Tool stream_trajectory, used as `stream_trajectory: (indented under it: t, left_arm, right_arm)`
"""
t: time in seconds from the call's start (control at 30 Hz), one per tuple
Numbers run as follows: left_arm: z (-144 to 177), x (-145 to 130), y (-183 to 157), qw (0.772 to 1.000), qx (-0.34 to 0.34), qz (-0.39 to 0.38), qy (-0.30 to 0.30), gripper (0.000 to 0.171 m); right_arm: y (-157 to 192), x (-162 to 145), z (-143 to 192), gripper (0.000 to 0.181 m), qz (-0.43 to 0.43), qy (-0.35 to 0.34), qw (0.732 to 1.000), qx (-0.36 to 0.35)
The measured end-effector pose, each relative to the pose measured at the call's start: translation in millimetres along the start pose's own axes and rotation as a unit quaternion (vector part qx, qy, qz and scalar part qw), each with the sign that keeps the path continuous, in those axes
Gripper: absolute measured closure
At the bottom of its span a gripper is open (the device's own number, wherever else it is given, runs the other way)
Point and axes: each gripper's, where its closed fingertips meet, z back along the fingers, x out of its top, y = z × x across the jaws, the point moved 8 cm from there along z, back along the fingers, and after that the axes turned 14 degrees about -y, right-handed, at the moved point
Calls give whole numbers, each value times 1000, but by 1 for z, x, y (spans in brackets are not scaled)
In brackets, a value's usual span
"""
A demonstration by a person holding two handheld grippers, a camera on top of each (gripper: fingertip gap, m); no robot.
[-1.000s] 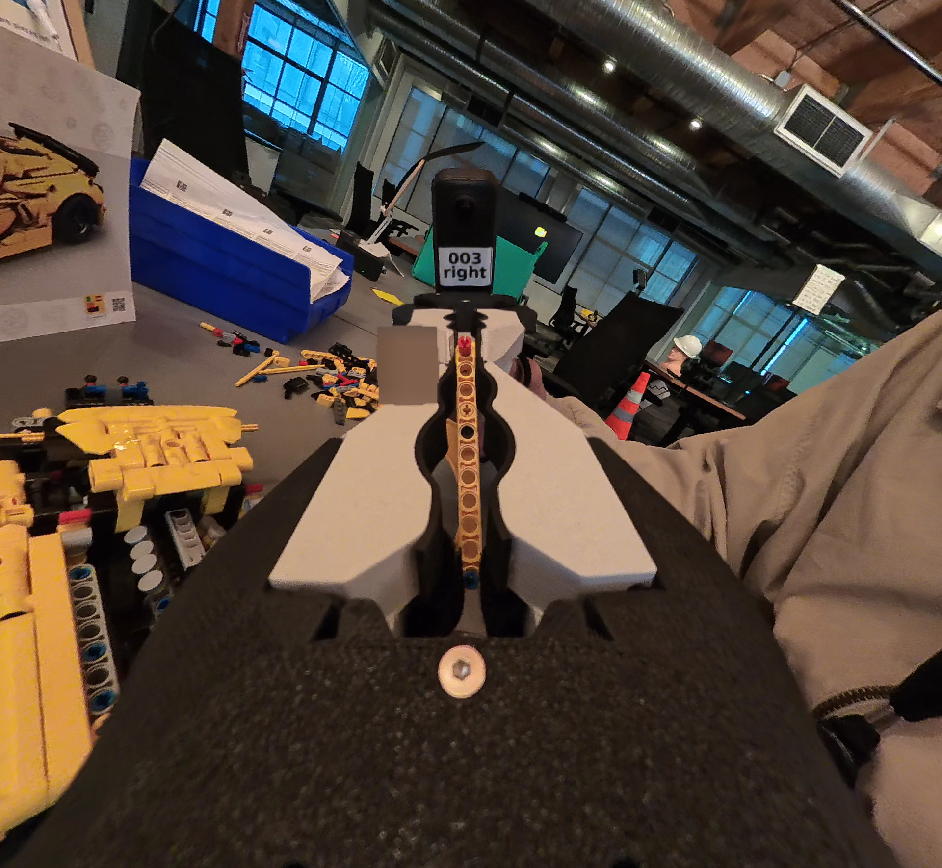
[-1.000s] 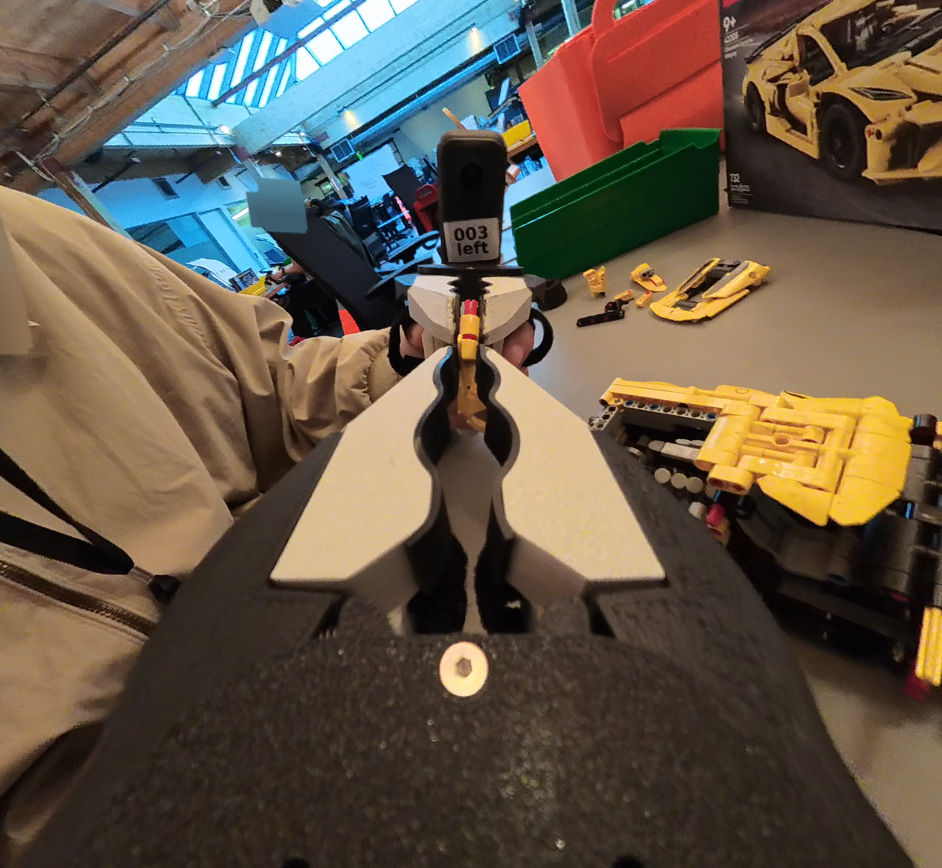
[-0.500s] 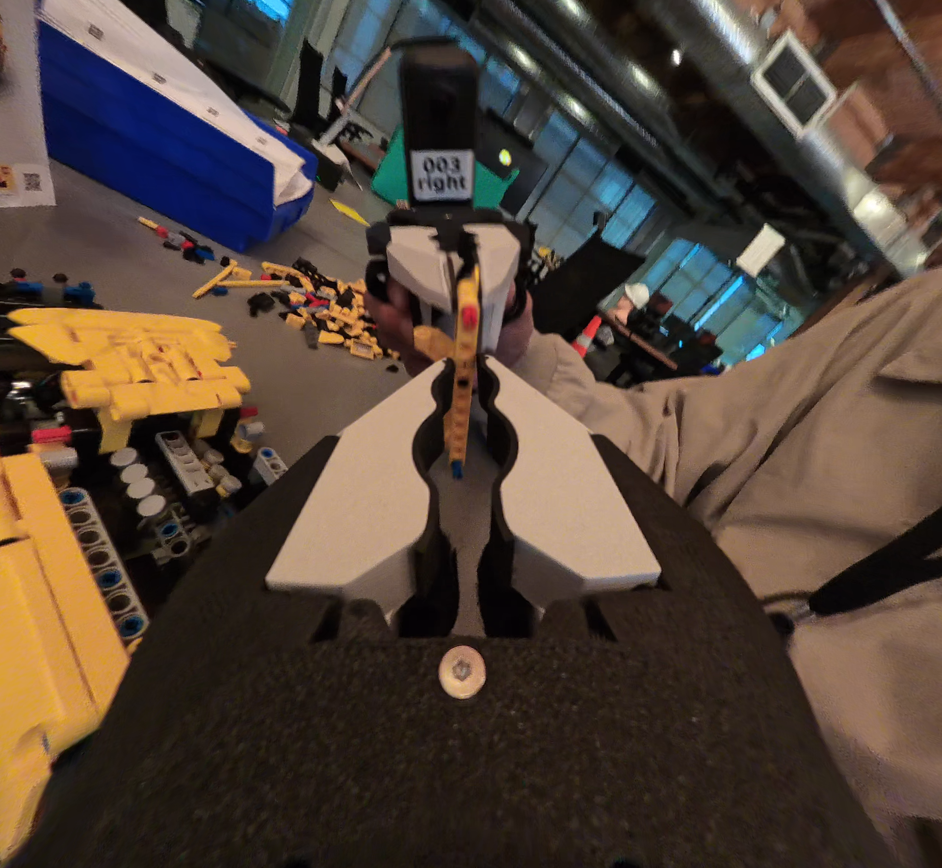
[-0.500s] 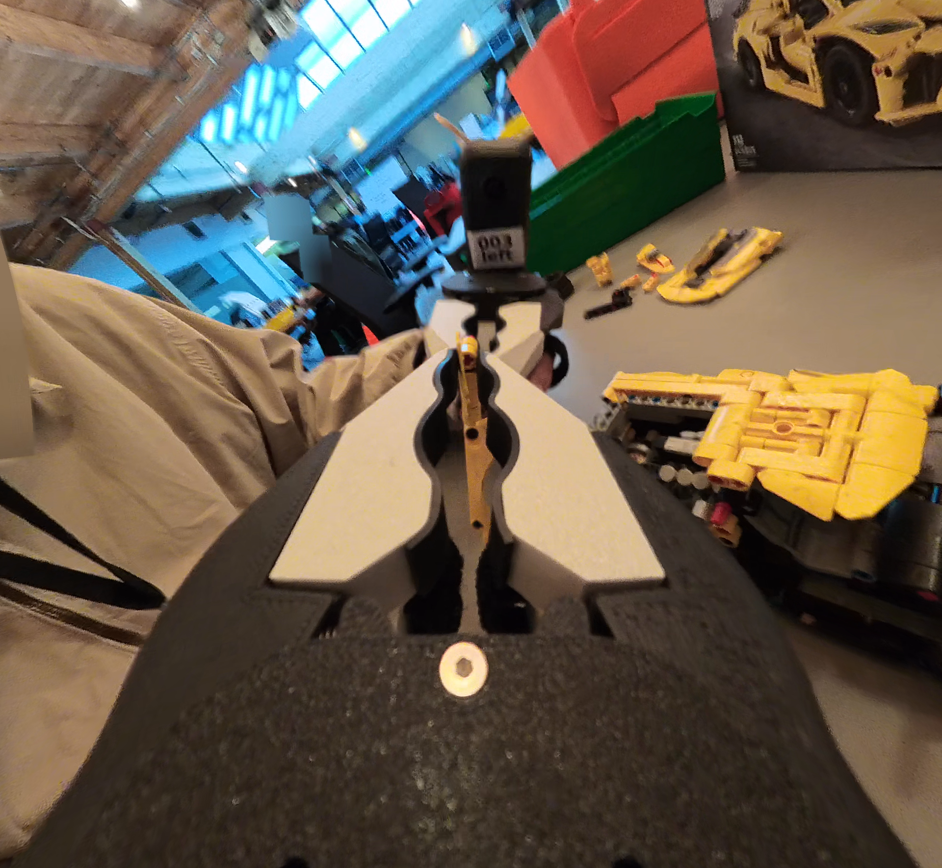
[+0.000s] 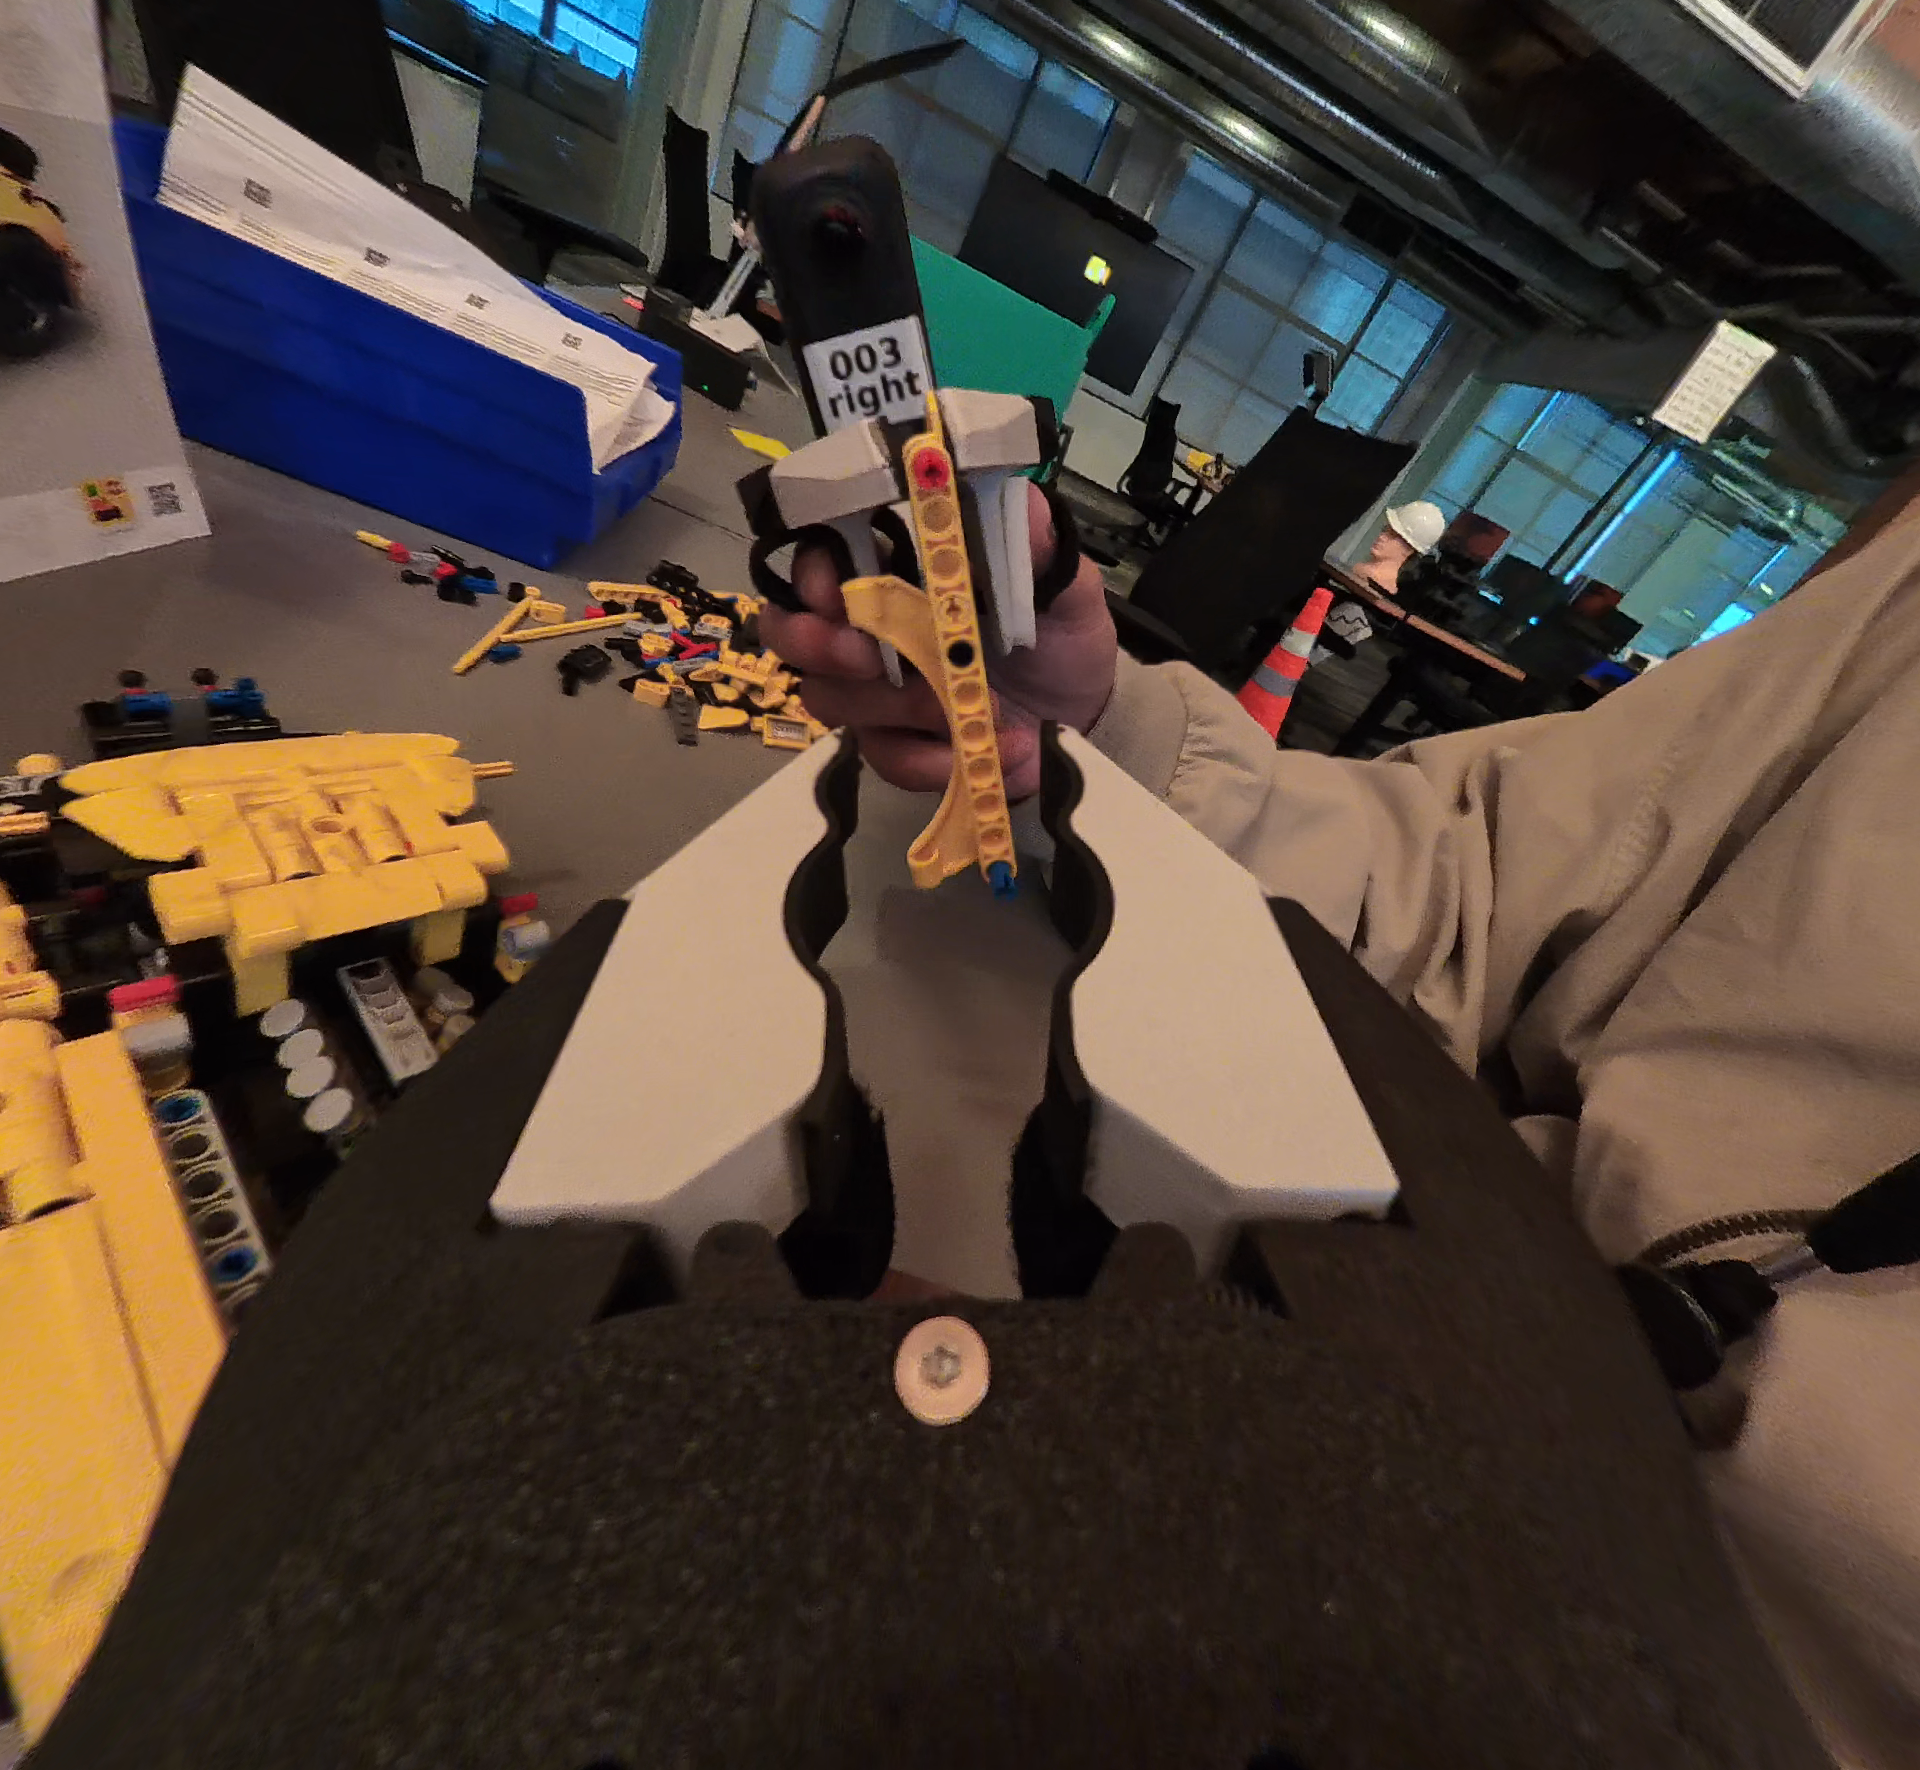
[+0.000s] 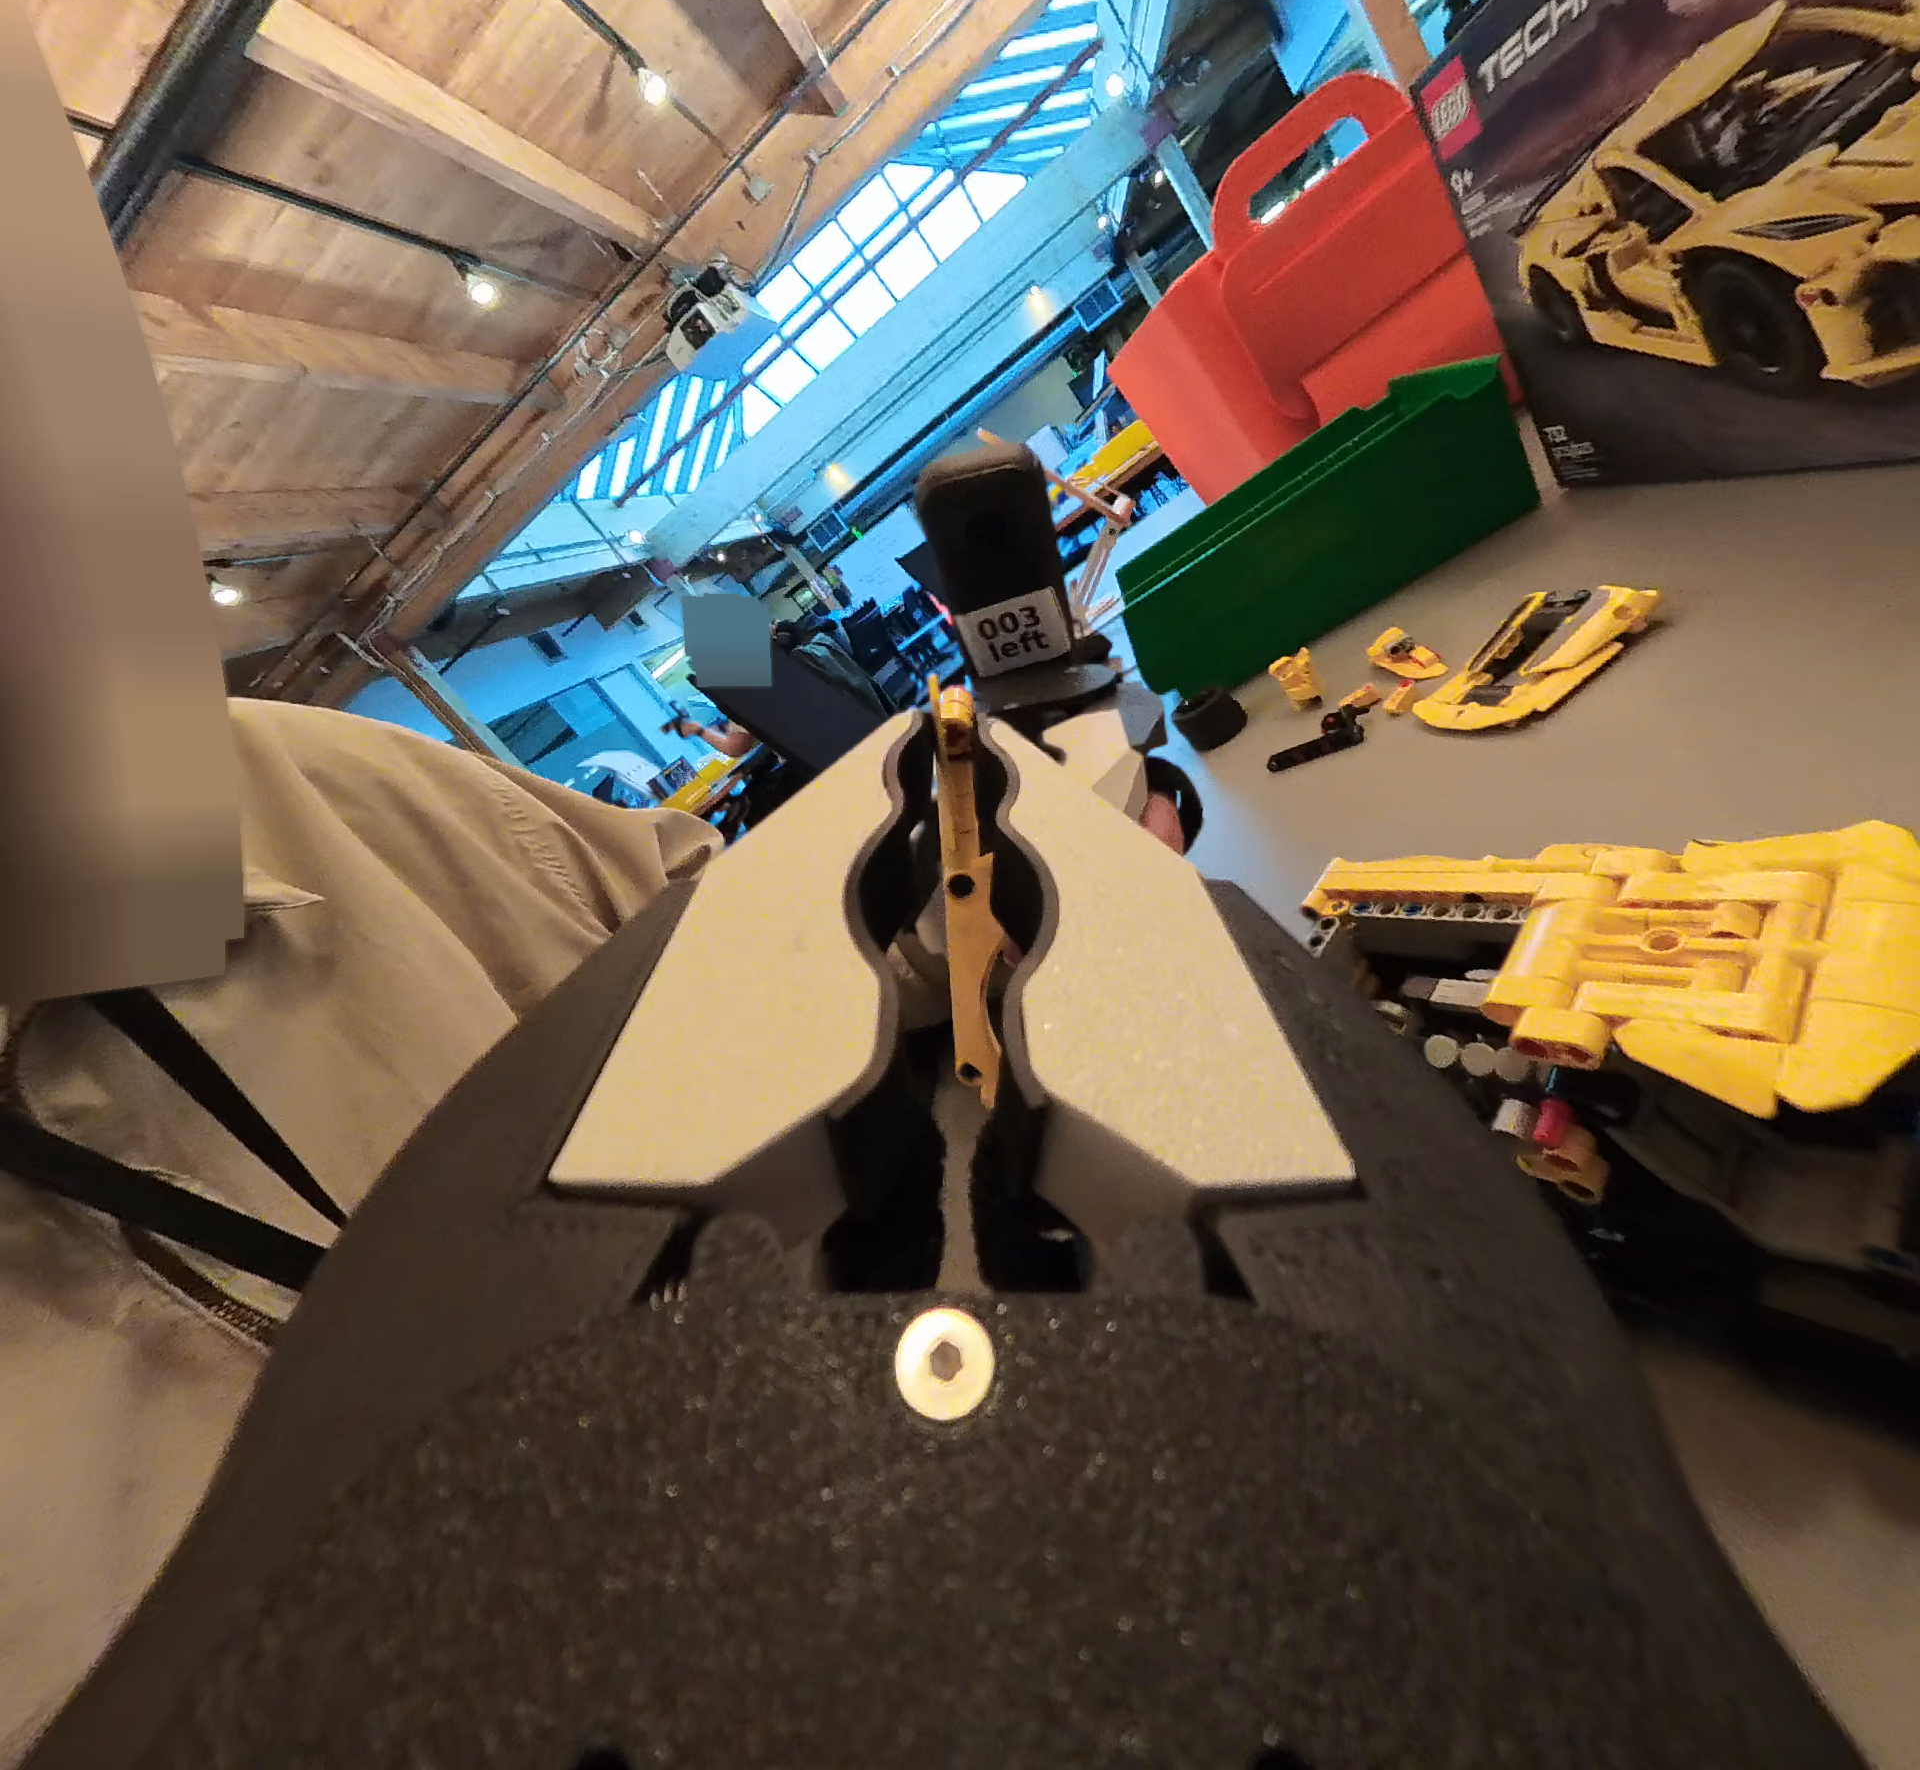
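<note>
A long yellow holed beam (image 5: 951, 660) with a curved yellow panel piece and a red pin at its top is held up in the air. My right gripper (image 6: 954, 733) is shut on the beam (image 6: 964, 920). The right gripper also shows opposite in the left wrist view (image 5: 914, 473), gripping the beam's top end. My left gripper (image 5: 951, 770) is open, and the beam's lower end with its blue pin hangs between its spread fingertips without touching them. A partly built yellow and black car model (image 5: 291, 827) sits on the grey table (image 5: 312, 619) and also shows in the right wrist view (image 6: 1662, 951).
A blue bin (image 5: 364, 401) holding paper sheets and a pile of loose pieces (image 5: 686, 650) lie behind the model. A green bin (image 6: 1330, 536), a red container (image 6: 1320, 286), a printed box with a car picture (image 6: 1714, 214) and yellow panel pieces (image 6: 1538, 650) stand on the far side. A beige sleeve (image 5: 1455, 889) is close. My hands' fingertips stand some 5 cm from each other.
The beam was clamped in my left gripper a second ago. The right gripper closed on it, the left gripper opened, and the beam slid out toward the right gripper.
</note>
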Motion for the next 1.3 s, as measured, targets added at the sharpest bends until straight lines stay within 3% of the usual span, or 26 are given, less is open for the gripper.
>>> stream_trajectory:
  t: [0.03,0.07,0.23,0.3,0.33,0.5,0.53,0.57,0.7,0.8,0.93,1.03,1.13,1.3]
  left_arm:
    - [-2,-3,-1,1000,0,-4,11,139]
    - [-3,-5,-2,1000,-2,-9,23,161]
    - [-1,-4,2,1000,8,-8,8,165]
    - [6,6,6,999,6,13,-37,166]
    - [11,12,9,998,12,26,-57,166]
    - [23,21,15,994,5,59,-90,166]
    - [21,21,14,994,-2,62,-85,166]
    - [19,19,12,995,-8,66,-80,166]
    - [17,19,13,994,2,72,-83,163]
    - [14,15,10,997,2,52,-64,157]
    - [11,14,7,996,-11,59,-65,161]
    - [13,17,3,995,-33,55,-75,164]
    - [16,19,-4,998,-50,-6,-43,165]
    - [20,20,-13,996,-61,-63,-8,166]
  right_arm:
    - [-1,-2,-2,176,4,9,1000,-6]
    - [-2,-4,-4,176,9,17,1000,-10]
    - [0,-4,-5,172,40,6,999,-18]
    - [-3,-8,-4,135,63,22,997,-45]
    - [-5,-11,-2,134,59,37,996,-53]
    - [-12,-33,-12,143,15,109,993,-39]
    - [-12,-35,-15,149,18,110,993,-36]
    - [-12,-36,-16,166,26,118,992,-35]
    - [-7,-31,-15,175,17,93,995,-14]
    - [-8,-27,-12,175,-8,72,997,-8]
    - [-4,-28,-13,175,7,73,997,1]
    - [-4,-30,-15,175,-38,55,997,31]
    - [-3,-34,-15,179,-97,47,992,67]
    - [2,-36,-17,179,-86,60,991,78]
